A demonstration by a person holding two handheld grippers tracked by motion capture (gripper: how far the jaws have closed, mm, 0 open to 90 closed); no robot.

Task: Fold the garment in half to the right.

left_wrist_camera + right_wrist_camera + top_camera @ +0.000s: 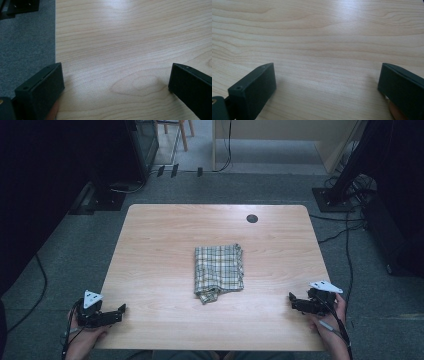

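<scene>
A folded green-and-cream plaid cloth (219,271) lies at the middle of the wooden table (160,240), one corner sticking out toward the front. My left gripper (120,311) rests at the table's front left edge, far from the cloth. In the left gripper view its jaws stand wide apart over bare wood, the left gripper (116,80) open and empty. My right gripper (292,299) sits near the front right edge, pointing inward. The right gripper view shows the right gripper (327,80) open too, with nothing between its black jaws.
A round dark cable hole (252,218) sits near the table's far edge. Grey carpet (25,45) surrounds the table. Cables (345,235) and a dark stand base (332,197) lie on the floor at the right; dark equipment (107,197) stands at the far left.
</scene>
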